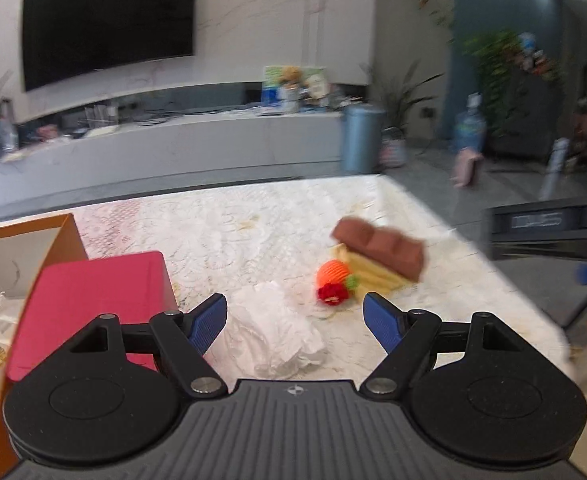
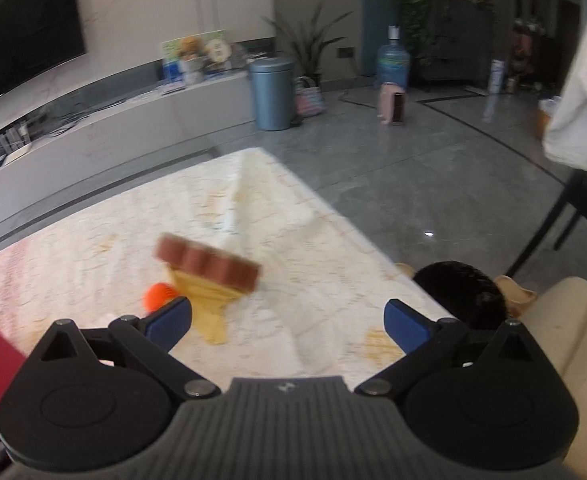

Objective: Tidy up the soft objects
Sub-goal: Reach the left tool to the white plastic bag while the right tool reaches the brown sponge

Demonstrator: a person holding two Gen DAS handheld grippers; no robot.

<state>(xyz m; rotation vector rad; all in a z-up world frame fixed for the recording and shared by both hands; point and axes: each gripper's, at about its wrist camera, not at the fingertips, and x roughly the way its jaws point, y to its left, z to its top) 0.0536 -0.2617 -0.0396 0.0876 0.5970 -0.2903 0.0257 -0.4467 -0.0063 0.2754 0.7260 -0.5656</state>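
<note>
Both the left hand-held gripper (image 1: pixel 295 314) and the right hand-held gripper (image 2: pixel 287 322) stood apart, empty; the brown chocolate-bar toy (image 1: pixel 379 249) lay at the left one's one o'clock.

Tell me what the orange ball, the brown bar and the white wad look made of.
Orange ball: likely crocheted yarn, matte; ribbed stitch texture, with red and green knitted bits. Brown bar: probably soft foam or plush shaped like chocolate; smooth, dull, rounded segments, though blurred. White wad: thin crumpled tissue or plastic; sharp creases, slight sheen.

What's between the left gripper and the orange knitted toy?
A crumpled white cloth lies between the open left gripper and the orange toy, seen in the left wrist view.
</note>
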